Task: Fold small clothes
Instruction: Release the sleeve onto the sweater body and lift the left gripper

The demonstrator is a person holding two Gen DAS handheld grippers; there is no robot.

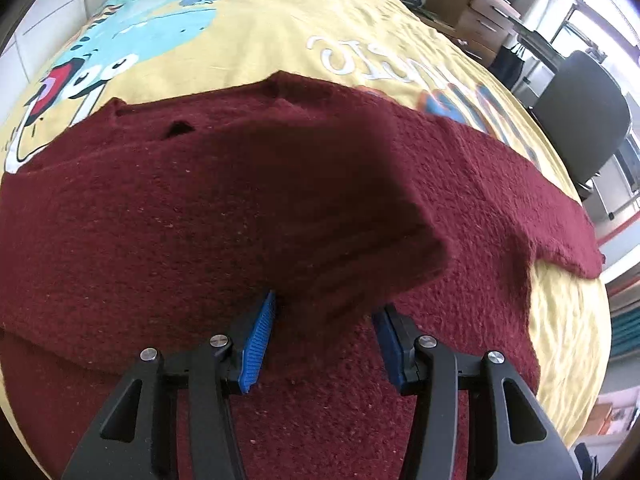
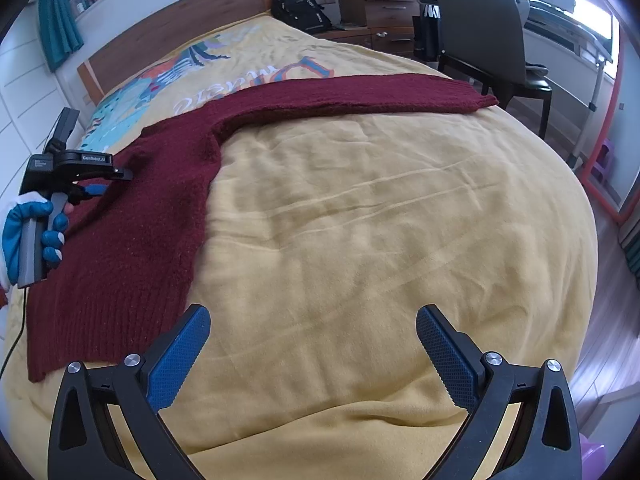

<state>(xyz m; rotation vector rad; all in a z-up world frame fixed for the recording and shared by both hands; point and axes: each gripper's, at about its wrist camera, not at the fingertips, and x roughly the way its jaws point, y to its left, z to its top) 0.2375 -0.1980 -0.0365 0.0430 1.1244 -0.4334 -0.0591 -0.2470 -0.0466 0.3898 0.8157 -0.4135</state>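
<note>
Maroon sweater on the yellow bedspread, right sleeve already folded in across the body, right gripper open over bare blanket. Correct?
Not quite: the sleeve lies stretched out flat toward the chair, as the right wrist view shows. The sweater, bedspread and open right gripper are as stated.

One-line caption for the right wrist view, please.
Open right gripper hovers over yellow bedspread; maroon sweater lies left, under the left gripper.

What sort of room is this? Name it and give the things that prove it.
Most likely a bedroom that doubles as a study: a bed with a wooden headboard and yellow printed bedspread, a desk chair, and wooden drawers nearby.
</note>
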